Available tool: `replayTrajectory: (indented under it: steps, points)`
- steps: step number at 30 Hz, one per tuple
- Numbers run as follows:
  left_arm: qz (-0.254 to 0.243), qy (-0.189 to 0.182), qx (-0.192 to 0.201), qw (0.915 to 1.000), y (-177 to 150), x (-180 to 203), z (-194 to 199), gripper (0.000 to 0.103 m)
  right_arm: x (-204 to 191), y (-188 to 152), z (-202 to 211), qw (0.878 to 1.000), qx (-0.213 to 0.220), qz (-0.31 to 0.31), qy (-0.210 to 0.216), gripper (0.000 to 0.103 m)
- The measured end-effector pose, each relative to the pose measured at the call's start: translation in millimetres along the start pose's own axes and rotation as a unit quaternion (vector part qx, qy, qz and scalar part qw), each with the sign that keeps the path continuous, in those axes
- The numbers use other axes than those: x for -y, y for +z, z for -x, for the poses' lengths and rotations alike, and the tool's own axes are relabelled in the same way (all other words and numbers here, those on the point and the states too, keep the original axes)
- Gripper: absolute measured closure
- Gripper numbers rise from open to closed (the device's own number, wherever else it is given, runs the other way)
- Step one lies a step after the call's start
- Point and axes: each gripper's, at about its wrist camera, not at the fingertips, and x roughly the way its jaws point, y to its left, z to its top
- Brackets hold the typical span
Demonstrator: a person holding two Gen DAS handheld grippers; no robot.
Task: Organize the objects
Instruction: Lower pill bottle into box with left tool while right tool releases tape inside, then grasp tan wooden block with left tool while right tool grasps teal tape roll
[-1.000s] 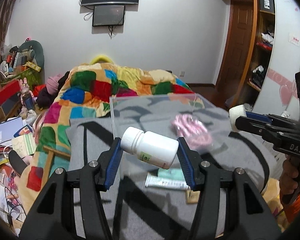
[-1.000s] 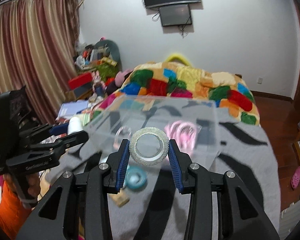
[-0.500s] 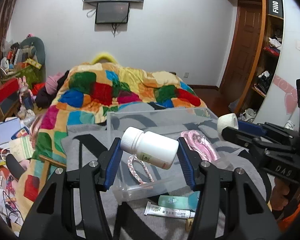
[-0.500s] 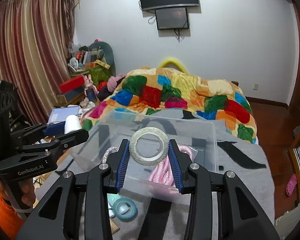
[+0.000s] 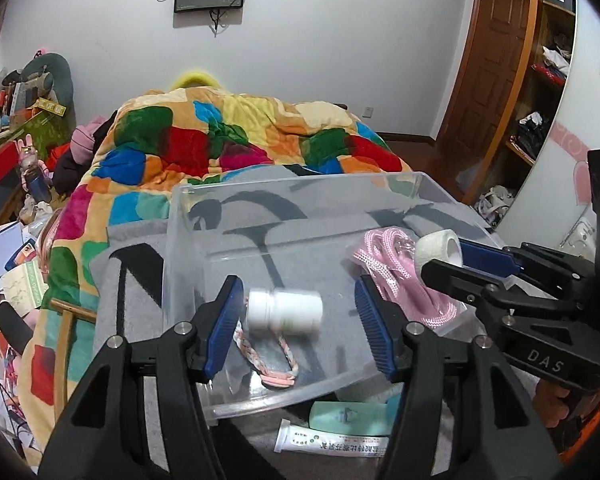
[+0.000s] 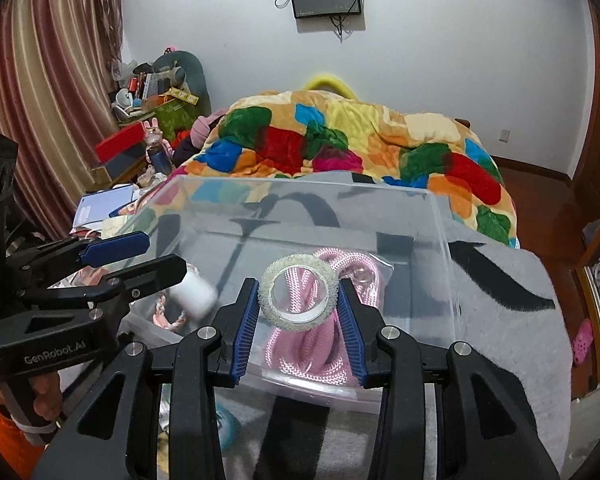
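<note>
A clear plastic bin point(image 5: 296, 184) point(image 6: 440, 216) stands on the grey blanket. My left gripper point(image 5: 300, 316) is open over the bin, and the white pill bottle point(image 5: 286, 311) point(image 6: 194, 299) is blurred between its pads, falling free. My right gripper point(image 6: 298, 300) is shut on a roll of clear tape point(image 6: 298, 294) and holds it above the bin; the roll shows white in the left wrist view point(image 5: 438, 249). A pink rope point(image 5: 400, 276) point(image 6: 320, 344) and a braided pink cord point(image 5: 268, 360) lie in the bin.
A white tube point(image 5: 332, 442) and a teal tube point(image 5: 352, 414) lie on the blanket in front of the bin. A teal tape roll point(image 6: 224, 428) lies near them. A colourful quilt point(image 5: 228, 140) covers the bed behind. Clutter lies on the left, shelves on the right.
My left gripper moved forward over the bin and opened, and the white bottle dropped out of it. My right gripper moved forward over the bin with the tape roll.
</note>
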Motion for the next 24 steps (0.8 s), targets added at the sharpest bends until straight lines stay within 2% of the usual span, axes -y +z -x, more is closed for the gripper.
replayTrajectory:
  steps: [2, 5, 12, 17, 24]
  points:
    - [-0.001, 0.001, 0.002, 1.0, -0.1, 1.1, 3.7, 0.043, 0.2, -1.5, 2.2, 1.0, -0.002, 0.001, 0.006, 0.066]
    - [-0.004, 0.002, 0.011, 0.9999, 0.5, 1.3, 14.7, 0.041, 0.4, -1.4, 9.0, 1.0, 0.002, 0.0, 0.01, 0.055]
    - [-0.008, 0.018, 0.047, 0.9987, -5.4, 1.1, 50.9, 0.015, -5.1, -6.1, 38.5, 0.999, 0.023, 0.009, 0.024, 0.053]
    - [-0.01, 0.02, 0.04, 0.999, -23.0, 0.0, 59.9, 0.012, -13.8, -18.3, 55.4, 0.999, 0.025, 0.022, 0.042, 0.053]
    - [-0.022, 0.025, 0.004, 0.9994, -55.4, -0.2, 52.3, 0.011, -37.6, -49.0, 41.5, 0.996, -0.02, 0.054, 0.065, 0.053]
